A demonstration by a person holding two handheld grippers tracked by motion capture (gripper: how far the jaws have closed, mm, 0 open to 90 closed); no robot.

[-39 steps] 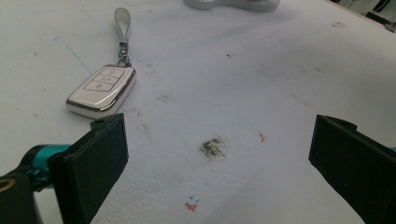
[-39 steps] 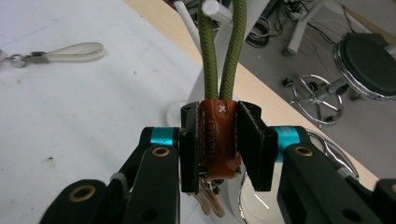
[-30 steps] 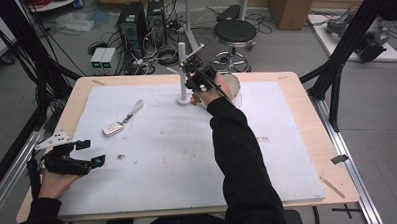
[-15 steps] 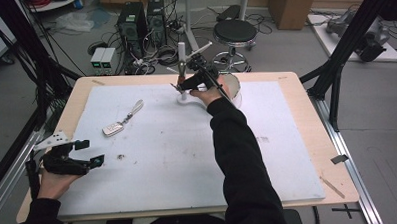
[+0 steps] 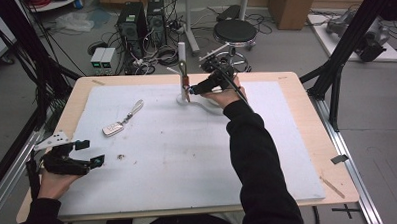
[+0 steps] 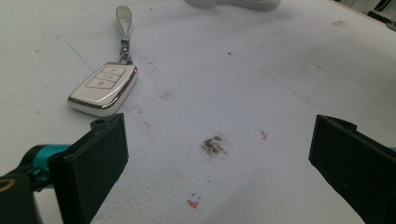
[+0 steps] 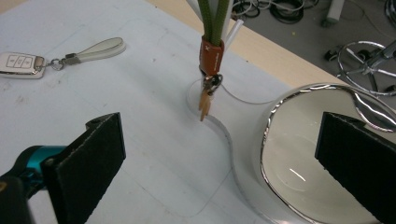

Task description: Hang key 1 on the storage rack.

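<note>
The right gripper (image 5: 190,92) sits at the far middle of the white mat (image 5: 188,162), released; its jaws have just been opening and nothing lies between them. Just ahead of its tips hangs a green strap keychain (image 5: 184,77) from a white stand (image 5: 181,52), the strap's brown leather tab and small key dangling free, clear of both pads. The right gripper view brings out what the high view cannot: the brown tab (image 7: 211,55), the metal ring under it, the small tan key (image 7: 204,103) hanging above the stand's clear round base (image 7: 224,135), and a shiny chrome-rimmed dish (image 7: 299,154) right in front of the right-hand jaw. In the same view a white car key fob (image 7: 18,64) with a pale loop strap lies far off beyond the left-hand jaw.

The left gripper (image 5: 88,153) rests low at the near left corner of the mat, also released, jaws wide and holding nothing. The left gripper view shows the fob (image 6: 103,88) close up, three buttons on its face, lying just beyond the left-hand jaw and not touching it, with a brownish smudge (image 6: 214,145) on the mat between the jaws. From above, the fob (image 5: 113,128) lies well ahead of that gripper and well apart from the stand.
</note>
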